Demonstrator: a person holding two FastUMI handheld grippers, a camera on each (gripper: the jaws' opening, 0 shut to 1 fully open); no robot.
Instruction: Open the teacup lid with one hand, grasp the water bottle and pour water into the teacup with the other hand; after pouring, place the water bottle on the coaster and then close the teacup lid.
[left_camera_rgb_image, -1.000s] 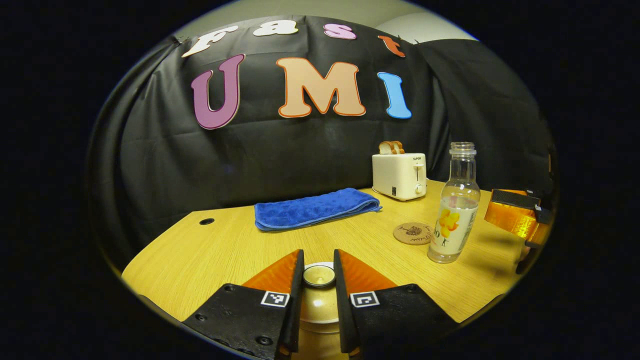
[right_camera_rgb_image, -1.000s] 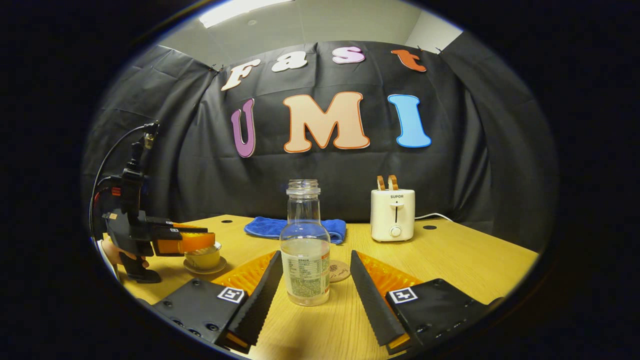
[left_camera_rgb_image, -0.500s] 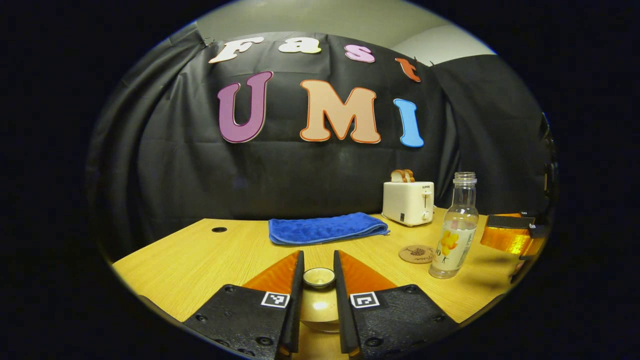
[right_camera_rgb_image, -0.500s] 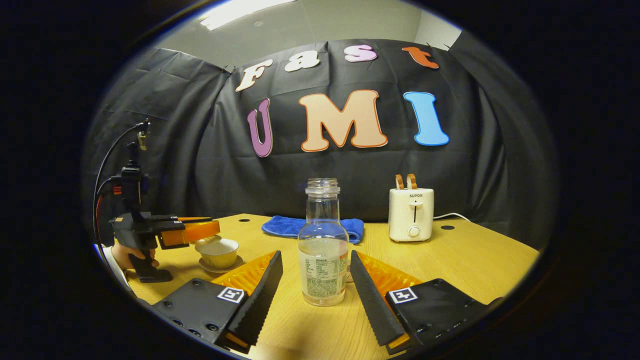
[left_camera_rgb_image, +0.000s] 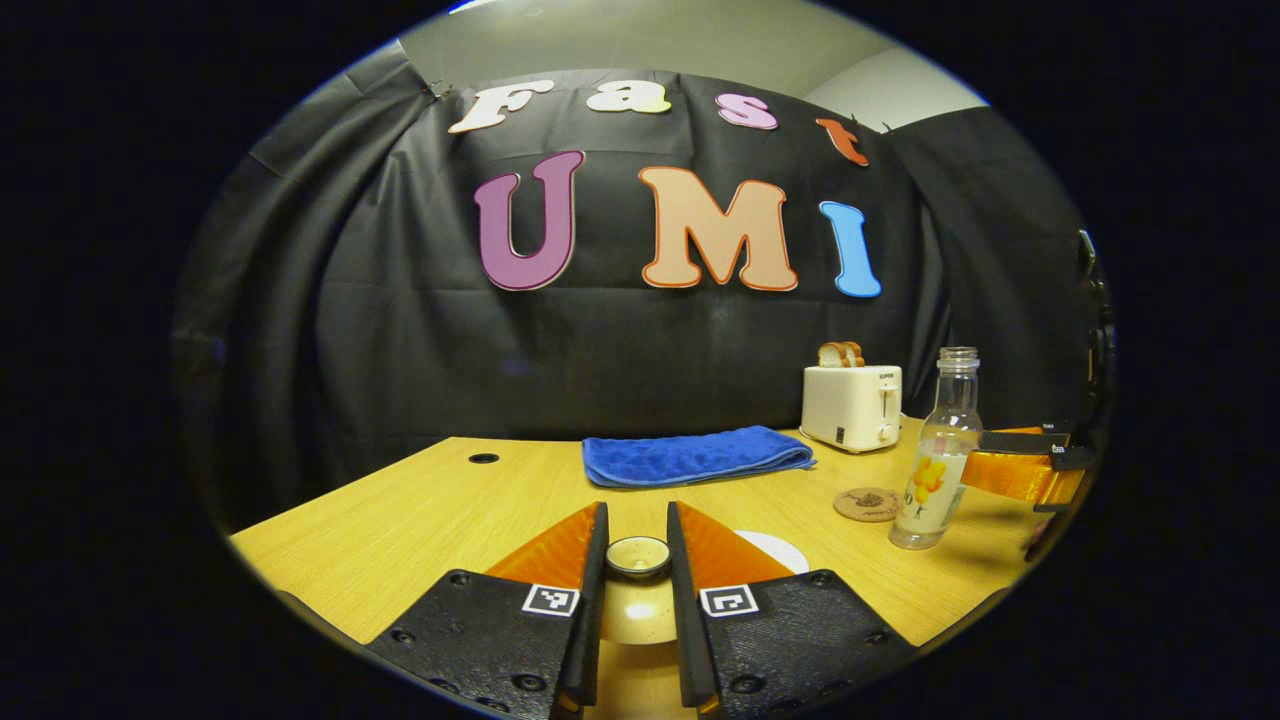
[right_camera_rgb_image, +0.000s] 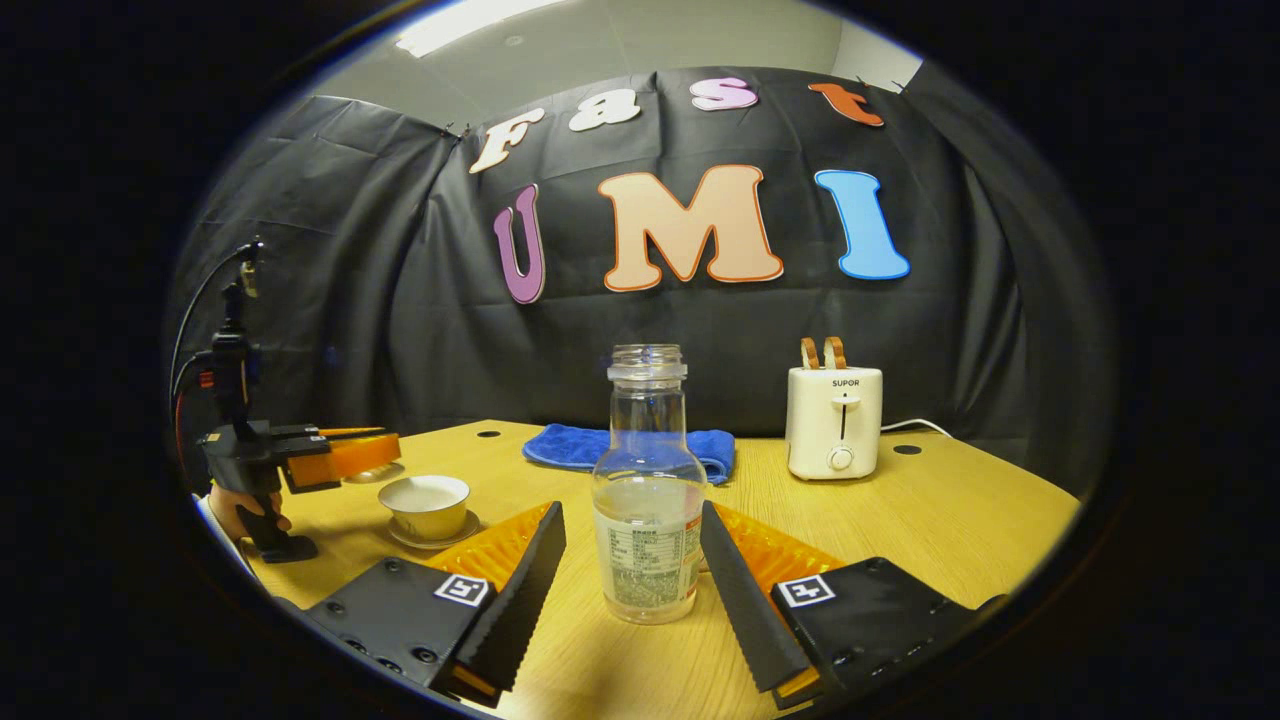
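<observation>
Both fingers of left gripper (left_camera_rgb_image: 637, 600) clench lid (left_camera_rgb_image: 638, 556), now lifted off teacup (right_camera_rgb_image: 426, 505).

Black gripper bodies, orange-backed fingers (right_camera_rgb_image: 745, 590), square coded tags, screws

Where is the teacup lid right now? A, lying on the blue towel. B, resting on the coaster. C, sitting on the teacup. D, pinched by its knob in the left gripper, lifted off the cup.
D: the left gripper is shut on the lid at its knob, and in the right gripper view the teacup sits uncovered on its saucer while that gripper is beside it, off to the side.
</observation>
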